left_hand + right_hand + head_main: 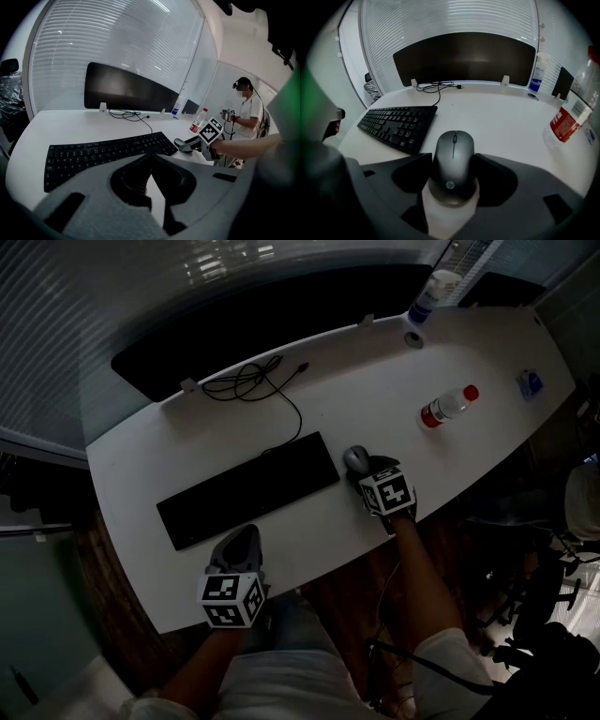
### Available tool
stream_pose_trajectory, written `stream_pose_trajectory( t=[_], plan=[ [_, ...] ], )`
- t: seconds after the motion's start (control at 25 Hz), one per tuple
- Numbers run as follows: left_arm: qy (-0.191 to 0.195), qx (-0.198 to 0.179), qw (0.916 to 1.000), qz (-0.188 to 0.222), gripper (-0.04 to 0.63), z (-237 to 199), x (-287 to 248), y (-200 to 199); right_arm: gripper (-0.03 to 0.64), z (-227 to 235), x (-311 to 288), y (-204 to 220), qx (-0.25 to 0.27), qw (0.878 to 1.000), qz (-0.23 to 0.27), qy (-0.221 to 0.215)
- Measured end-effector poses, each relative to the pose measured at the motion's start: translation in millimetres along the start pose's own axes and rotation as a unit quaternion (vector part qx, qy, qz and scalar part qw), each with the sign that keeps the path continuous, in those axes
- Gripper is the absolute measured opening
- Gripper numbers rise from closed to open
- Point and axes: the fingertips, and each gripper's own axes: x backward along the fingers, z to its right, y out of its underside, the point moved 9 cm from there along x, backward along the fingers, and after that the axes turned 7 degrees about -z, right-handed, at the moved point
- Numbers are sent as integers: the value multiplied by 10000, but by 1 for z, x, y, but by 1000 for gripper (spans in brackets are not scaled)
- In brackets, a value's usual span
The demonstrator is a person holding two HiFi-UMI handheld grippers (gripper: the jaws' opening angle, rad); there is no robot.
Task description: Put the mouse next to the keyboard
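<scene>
Mouse (355, 459) looks to be resting on the white tabletop (375, 371), just off the right end of the keyboard (248, 488). It's at about the keyboard's 3 o'clock, with a small gap between them. From the head view its nose aims toward roughly 11 o'clock, so the long axis runs 11 to 5. The keyboard's long side runs more like 8 to 2. In the right gripper view the scroll wheel points dead ahead at 12, straight down the line of the claw, with the tail end toward the camera.

Right claw (453, 158) has a jaw snug against each flank of the mouse, pinching it around the back half. Left claw (150, 158) has its tips pressed together with nothing in them. It's parked over the near edge, about 7 o'clock from the keyboard.

Bottle (446, 407) with a red cap and red label is at 2 o'clock from the mouse, well apart. The body is clear, but I can't tell what's in it. A white bottle (433, 292) with a blue label is at the far edge around 1 o'clock, contents not visible.

Room-wise, the tabletop is bare white between the mouse and the red-capped bottle. It's also bare ahead of the mouse, up toward the cable (251, 381) coiled near the far edge at 11. The near edge is close behind the mouse at 5 o'clock.
</scene>
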Motion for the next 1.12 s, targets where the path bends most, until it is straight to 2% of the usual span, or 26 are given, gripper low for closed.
stream_pose_trajectory(
  t=[0.72, 1.12],
  plan=[
    [-52, 32, 10000, 16, 5, -3, 2, 2, 291, -3, 1, 4, -57, 9999, 109, -15],
    [-57, 22, 9999, 139, 5, -5, 13, -5, 291, -5, 37, -12, -151, 9983, 451, 351]
  ],
)
